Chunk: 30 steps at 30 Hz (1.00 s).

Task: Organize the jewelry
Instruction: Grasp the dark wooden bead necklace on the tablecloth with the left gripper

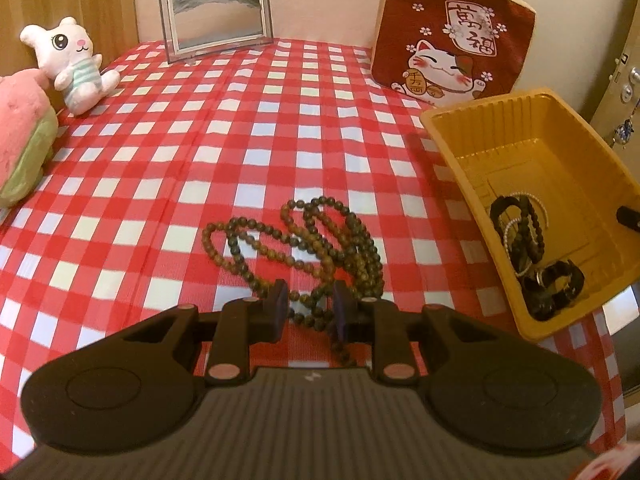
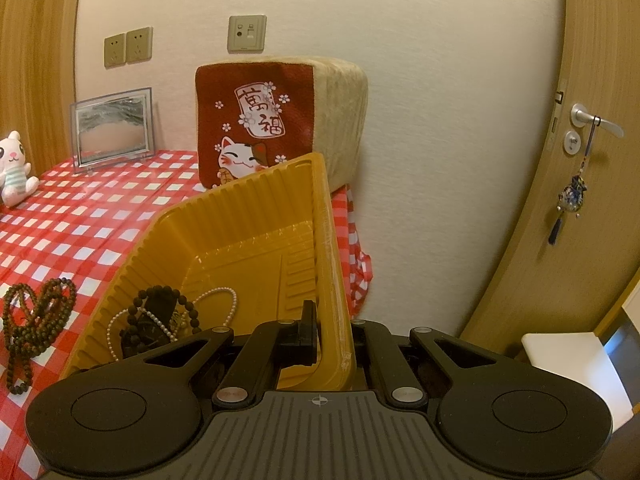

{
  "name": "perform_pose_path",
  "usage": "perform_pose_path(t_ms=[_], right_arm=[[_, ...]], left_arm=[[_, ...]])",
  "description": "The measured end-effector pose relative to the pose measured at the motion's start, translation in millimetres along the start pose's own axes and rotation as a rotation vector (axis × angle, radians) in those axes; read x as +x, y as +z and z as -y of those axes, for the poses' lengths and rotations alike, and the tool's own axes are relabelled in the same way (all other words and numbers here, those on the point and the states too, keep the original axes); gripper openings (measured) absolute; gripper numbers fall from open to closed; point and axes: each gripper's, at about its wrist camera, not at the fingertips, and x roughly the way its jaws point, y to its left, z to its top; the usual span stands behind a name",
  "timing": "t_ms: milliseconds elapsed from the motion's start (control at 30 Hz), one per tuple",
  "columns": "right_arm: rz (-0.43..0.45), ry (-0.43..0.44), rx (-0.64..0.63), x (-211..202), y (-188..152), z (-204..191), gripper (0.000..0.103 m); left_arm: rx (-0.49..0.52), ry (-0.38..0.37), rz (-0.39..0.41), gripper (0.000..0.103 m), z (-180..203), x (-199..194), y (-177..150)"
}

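Note:
A long brown bead necklace (image 1: 312, 240) lies in loops on the red checked cloth. My left gripper (image 1: 310, 308) is open, its fingers on either side of the necklace's near strands. A yellow plastic tray (image 1: 532, 148) at the table's right edge holds black bead bracelets (image 1: 520, 224) and a pearl strand (image 2: 216, 300). My right gripper (image 2: 326, 328) is shut on the tray's right wall (image 2: 328, 264). The necklace also shows in the right wrist view (image 2: 36, 316), left of the tray.
A glass picture frame (image 1: 216, 20) and a red lucky-cat cushion (image 1: 452, 36) stand at the back against the wall. A white plush (image 1: 72, 64) and a pink plush (image 1: 20, 140) sit at the left. A door with a handle (image 2: 592, 120) is to the right.

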Motion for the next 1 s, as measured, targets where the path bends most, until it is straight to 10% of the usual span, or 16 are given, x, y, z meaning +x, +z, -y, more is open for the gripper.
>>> perform_pose_path(t_ms=[833,1000], right_arm=[[-0.010,-0.016,0.001,1.9,1.5,0.2,0.004],[-0.013,-0.017,0.003,2.6,1.3,0.7,0.004]], left_arm=[[0.166,-0.031,-0.024,0.021,39.0,66.7,34.4],[0.200,-0.025,-0.032,0.006,41.5,70.2,32.2]])
